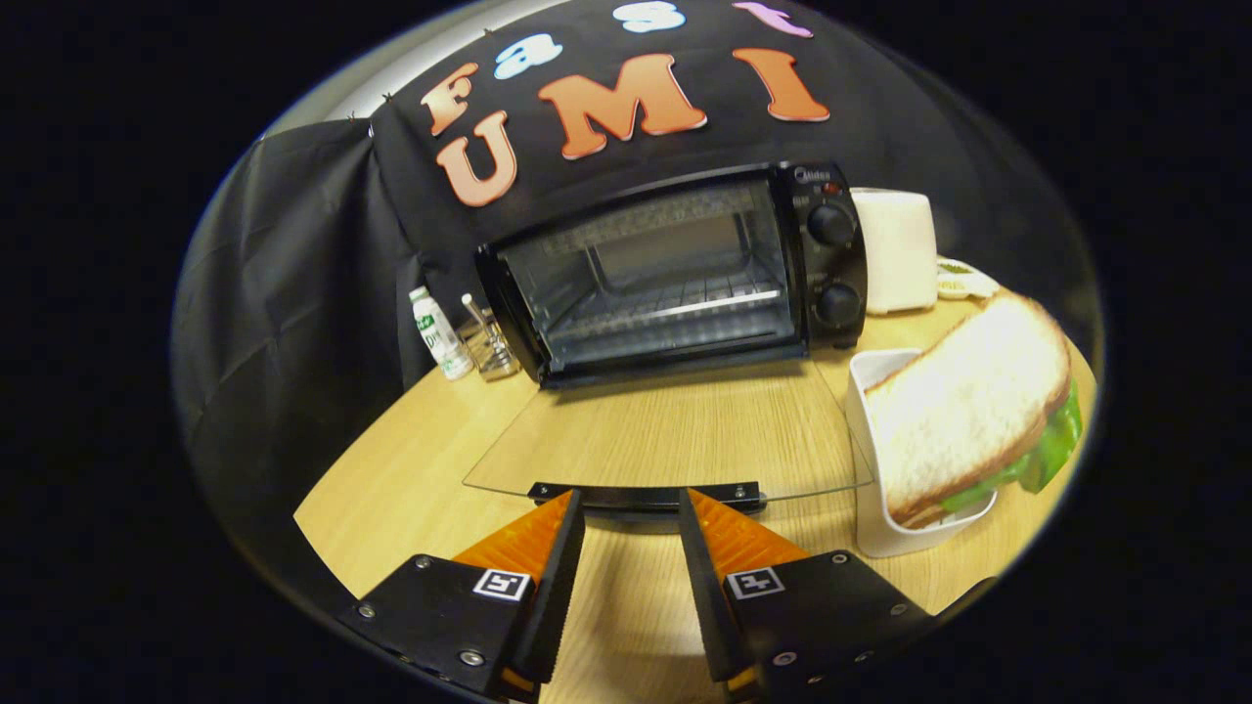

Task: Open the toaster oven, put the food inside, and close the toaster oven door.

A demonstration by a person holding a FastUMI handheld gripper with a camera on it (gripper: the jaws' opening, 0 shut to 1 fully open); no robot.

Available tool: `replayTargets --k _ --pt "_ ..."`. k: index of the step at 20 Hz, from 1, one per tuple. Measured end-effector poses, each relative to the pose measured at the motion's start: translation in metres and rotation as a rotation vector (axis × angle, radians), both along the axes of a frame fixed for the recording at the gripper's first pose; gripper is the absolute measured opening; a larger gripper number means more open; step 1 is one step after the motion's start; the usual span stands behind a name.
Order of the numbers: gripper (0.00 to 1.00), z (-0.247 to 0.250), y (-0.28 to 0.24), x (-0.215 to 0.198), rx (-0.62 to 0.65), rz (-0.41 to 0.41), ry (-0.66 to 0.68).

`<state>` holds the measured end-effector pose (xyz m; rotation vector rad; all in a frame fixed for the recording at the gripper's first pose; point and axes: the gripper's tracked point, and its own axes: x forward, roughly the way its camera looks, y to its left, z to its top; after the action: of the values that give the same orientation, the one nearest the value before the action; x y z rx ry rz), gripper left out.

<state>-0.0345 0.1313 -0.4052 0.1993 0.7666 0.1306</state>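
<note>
Before the open toaster oven (675, 269), the gripper (631, 504) stood empty, fingers parted a moderate way.

Left of the oven stood a small bottle (437, 332) and a glass (489, 342); the glass door (665, 435) lay flat on the counter (391, 479), fingertips at its handle (646, 494); right of the oven, the sandwich (973, 411) leaned in a white holder (880, 533). Swinging toward the sandwich might have clipped the door's edge or tipped the holder.

- The gripper (631, 504) is pointing toward 12 o'clock, level and low.
- Its two fingers (562, 557) are standing apart, the gap between them empty.
- One finger is lying at 11 o'clock, the other at 1 o'clock, tips converging slightly.
</note>
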Motion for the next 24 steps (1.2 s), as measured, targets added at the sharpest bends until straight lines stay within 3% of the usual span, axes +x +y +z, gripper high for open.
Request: replayTargets --k 6,8,9,12,18,24 --pt "0.56 0.003 -0.002 -0.006 -0.008 0.068 -0.029" --pt "0.6 0.011 -0.012 -0.006 -0.034 0.084 -0.05" --pt "0.7 0.018 -0.015 -0.008 -0.034 0.094 -0.05" --pt "0.81 0.062 -0.026 -0.012 0.015 0.113 -0.091" --pt "0.94 0.143 -0.094 -0.008 0.119 0.007 -0.098" --pt "0.98 0.16 -0.184 0.006 0.033 -0.148 -0.077"
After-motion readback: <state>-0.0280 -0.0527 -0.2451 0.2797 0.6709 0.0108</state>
